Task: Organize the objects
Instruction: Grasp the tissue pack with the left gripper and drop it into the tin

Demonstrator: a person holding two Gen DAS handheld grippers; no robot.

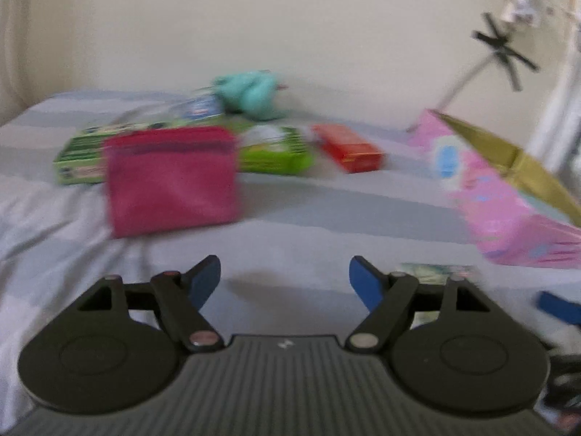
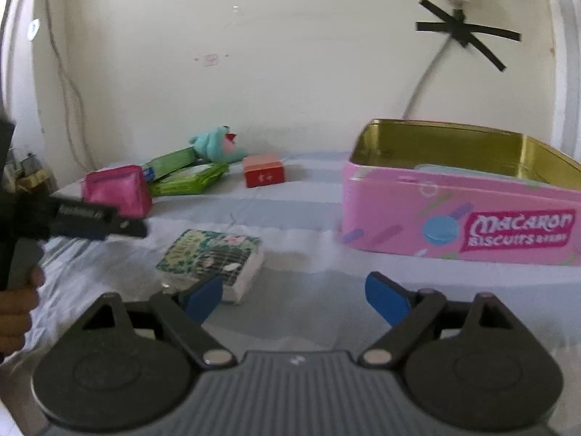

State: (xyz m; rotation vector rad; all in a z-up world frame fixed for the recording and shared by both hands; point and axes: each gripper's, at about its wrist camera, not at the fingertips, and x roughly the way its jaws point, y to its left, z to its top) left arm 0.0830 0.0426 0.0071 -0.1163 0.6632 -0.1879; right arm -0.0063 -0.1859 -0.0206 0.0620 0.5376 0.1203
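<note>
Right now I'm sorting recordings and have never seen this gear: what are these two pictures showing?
A person holds hand-operated tongs in each hand, each carrying a camera looking along its two blue-tipped fingers. One picture is from the left tongs, the other from the right tongs. Both stand open and hold nothing. On the striped bedsheet lie a pink pouch, green packets, a teal plush toy, a red box, a floral tissue pack and an open pink biscuit tin. The right view also shows the left tongs at its left edge, with the hand below.
</note>
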